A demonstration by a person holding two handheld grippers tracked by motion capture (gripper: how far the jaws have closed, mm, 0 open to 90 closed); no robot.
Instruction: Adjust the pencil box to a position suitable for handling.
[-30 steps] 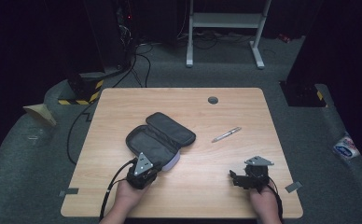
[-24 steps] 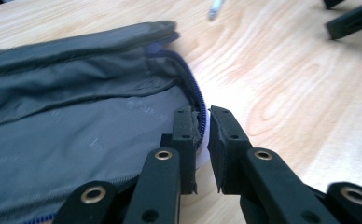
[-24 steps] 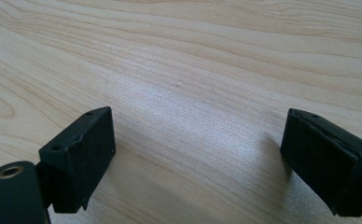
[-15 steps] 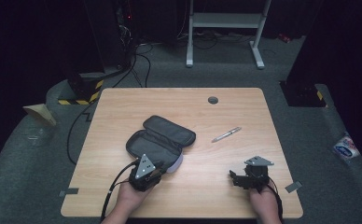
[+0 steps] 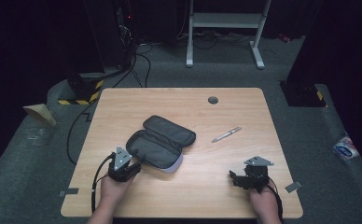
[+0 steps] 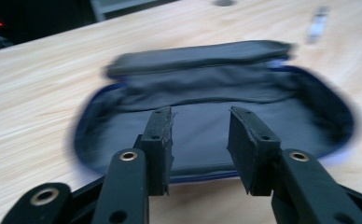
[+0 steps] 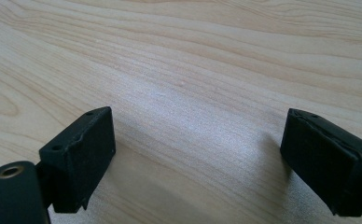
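Note:
An open dark grey pencil case with a blue rim lies left of the table's middle, its lid folded back. In the left gripper view the case shows its empty grey inside, blurred. My left gripper sits at the case's near left end. Its jaws stand open over the near rim with nothing between them. A silver pen lies right of the case. My right gripper rests near the front right edge and is wide open over bare wood.
The wooden table has a round cable hole at the back. On the floor behind it are cables and a white frame. A yellow-black striped block sits off the back left corner.
My left gripper has shifted left along the case's near rim toward its left end. The right gripper and the pen have not moved.

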